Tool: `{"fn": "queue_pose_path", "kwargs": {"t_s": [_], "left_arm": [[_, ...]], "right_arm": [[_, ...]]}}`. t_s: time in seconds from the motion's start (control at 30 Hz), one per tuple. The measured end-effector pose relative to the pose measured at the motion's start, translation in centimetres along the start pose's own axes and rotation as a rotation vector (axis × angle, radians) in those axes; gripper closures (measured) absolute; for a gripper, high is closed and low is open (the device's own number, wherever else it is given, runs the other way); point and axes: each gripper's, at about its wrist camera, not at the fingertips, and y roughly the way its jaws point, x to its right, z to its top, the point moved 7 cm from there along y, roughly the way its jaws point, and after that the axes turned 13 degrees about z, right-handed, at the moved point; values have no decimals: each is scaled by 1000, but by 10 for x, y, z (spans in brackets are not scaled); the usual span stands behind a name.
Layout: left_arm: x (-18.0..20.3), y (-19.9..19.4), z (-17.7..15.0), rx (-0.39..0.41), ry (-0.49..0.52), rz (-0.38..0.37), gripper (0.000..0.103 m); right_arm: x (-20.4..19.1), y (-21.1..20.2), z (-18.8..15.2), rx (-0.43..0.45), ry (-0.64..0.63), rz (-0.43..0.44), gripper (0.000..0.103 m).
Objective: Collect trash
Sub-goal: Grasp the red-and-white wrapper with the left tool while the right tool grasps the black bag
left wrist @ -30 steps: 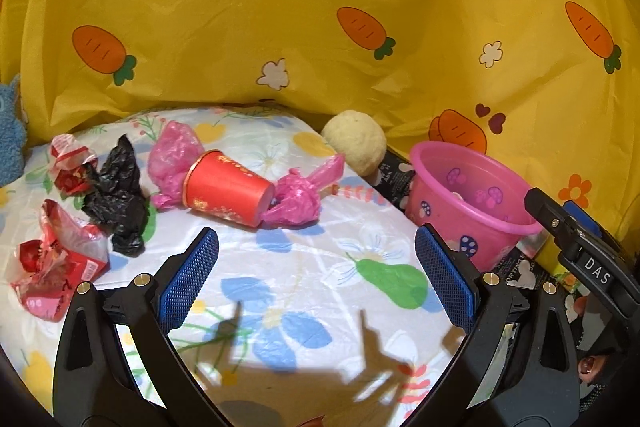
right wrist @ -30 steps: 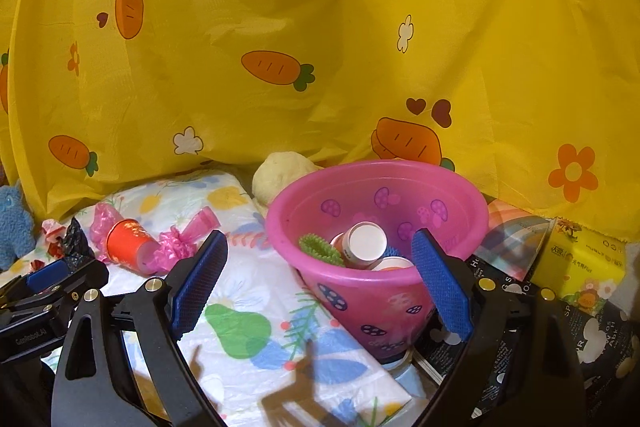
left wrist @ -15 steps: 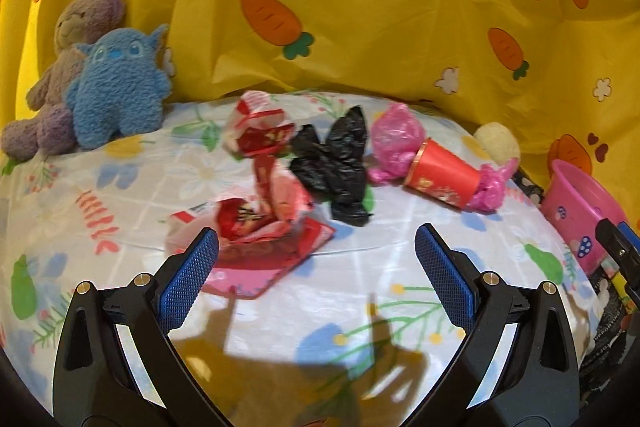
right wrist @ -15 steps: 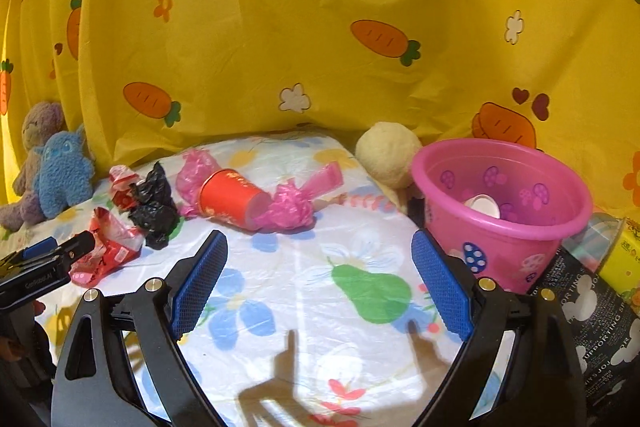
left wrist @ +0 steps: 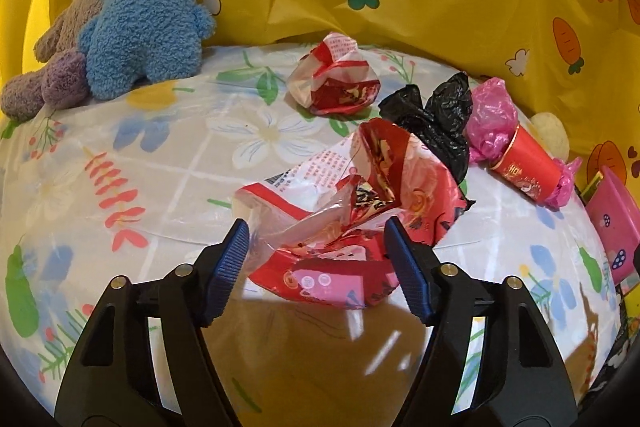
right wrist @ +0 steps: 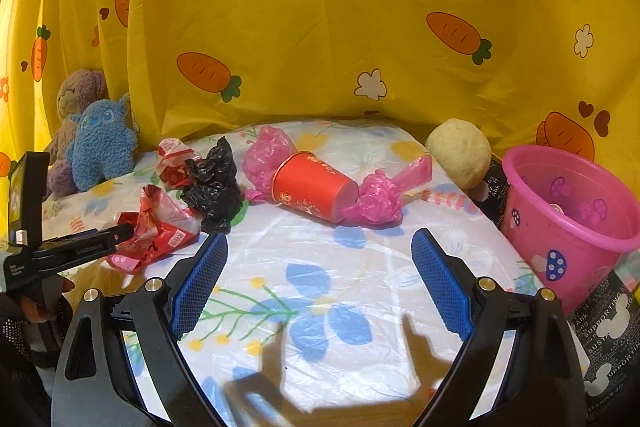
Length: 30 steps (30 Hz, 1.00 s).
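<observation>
Trash collection, partly done — pink bucket holds some items; red wrapper lies between the closing jaws of the left gripper, not yet pinched; right gripper wide open, empty — red cup, black bag remain.

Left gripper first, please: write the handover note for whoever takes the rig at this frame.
Left gripper: jaws closing around the near red wrapper, not yet pinching it.
Right gripper: open, empty, over the floral cover.
On the cover: second wrapper, black bag, red cup on its side among pink bags.
Pink bucket, at the right, already holds some items.
Left: bin all of these.
</observation>
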Motion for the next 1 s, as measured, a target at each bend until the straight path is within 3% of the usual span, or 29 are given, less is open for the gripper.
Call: {"fn": "queue_pose_path", "kwargs": {"t_s": [0.07,0.3,0.37,0.67,0.87,1.0], "left_arm": [[0,6,-2,-26,2,-2,53],[3,16,-5,-77,-2,-42,77],[2,17,-5,-82,-8,-49,91],[-22,3,4,-36,-119,-59,96],[-56,-28,36,95,-174,110,96],[-71,-23,50,111,-225,174,96]], "right_arm": [[-6,5,1,-9,-11,13,13],[-27,28,6,-36,-40,60,13],[-33,33,6,-45,-48,70,13],[-45,63,10,-95,-53,107,13],[-58,97,19,-121,-72,135,13],[-69,123,24,-144,-100,137,14]]}}
